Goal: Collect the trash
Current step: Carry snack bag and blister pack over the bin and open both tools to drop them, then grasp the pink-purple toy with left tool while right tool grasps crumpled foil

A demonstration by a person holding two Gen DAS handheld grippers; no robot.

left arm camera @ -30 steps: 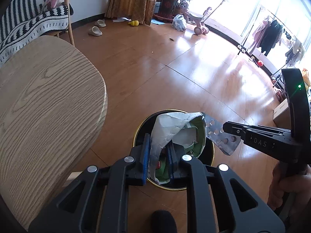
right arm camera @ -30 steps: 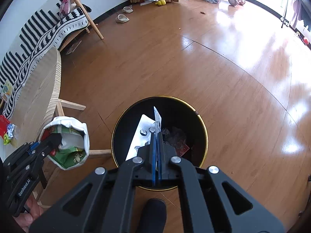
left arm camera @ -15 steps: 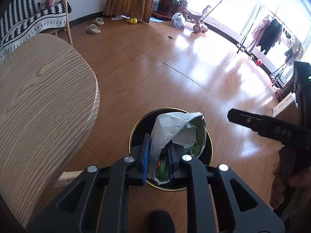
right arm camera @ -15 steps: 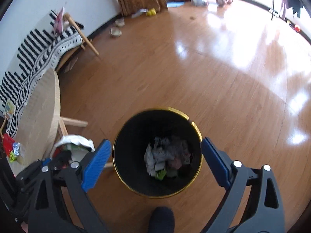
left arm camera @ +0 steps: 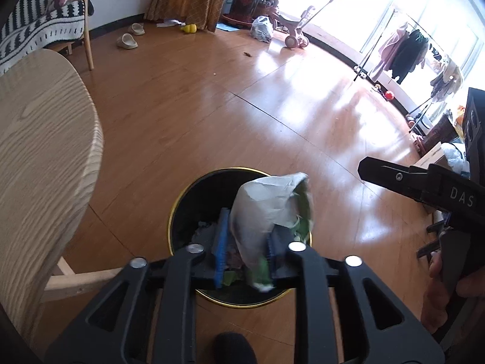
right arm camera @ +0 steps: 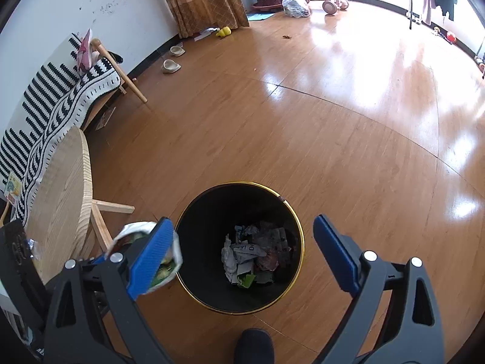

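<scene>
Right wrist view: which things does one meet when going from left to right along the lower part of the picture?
Round light wooden table → crumpled white and green snack bag → black round trash bin with gold rim → right blue pad of the open right gripper.

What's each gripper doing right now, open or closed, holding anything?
Left gripper: closed on the crumpled snack bag, above the trash bin.
Right gripper: open, empty.
</scene>
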